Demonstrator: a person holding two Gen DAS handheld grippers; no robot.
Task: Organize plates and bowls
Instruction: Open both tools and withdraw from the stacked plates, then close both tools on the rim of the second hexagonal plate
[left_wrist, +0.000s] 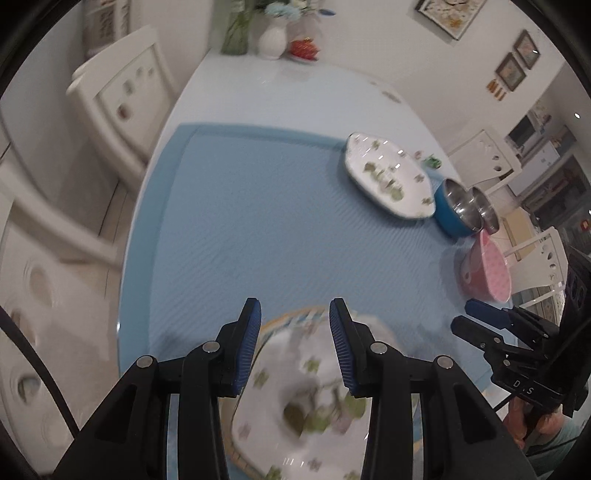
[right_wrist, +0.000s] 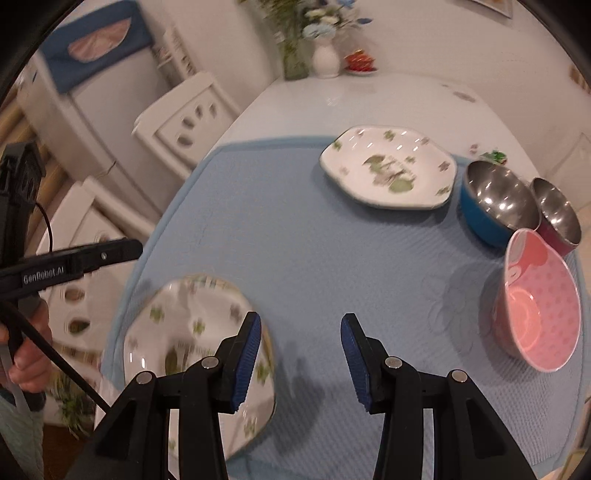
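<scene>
Left wrist view
Left gripper: jaws spread, nothing between the pads; it hung over the near plate, not touching it.
Near plate: blurred, floral, at the near edge of the blue mat.
Far plate: white, floral, near the mat's far right corner.
Bowls: a blue bowl just beside the far plate, a second steel bowl touching it, a pink bowl nearer along the mat's right edge.
Right gripper: seen at the right edge, jaws slightly apart, empty.

Right wrist view
Right gripper: jaws spread, empty, above bare mat.
Near plate: at the mat's near left corner, left of the gripper.
Far plate: at the mat's far edge.
Bowls: blue bowl, dark red bowl, pink bowl grouped along the right edge.
Left gripper: side-on; opening could not be told here.
Hand: gripping its handle.
</scene>
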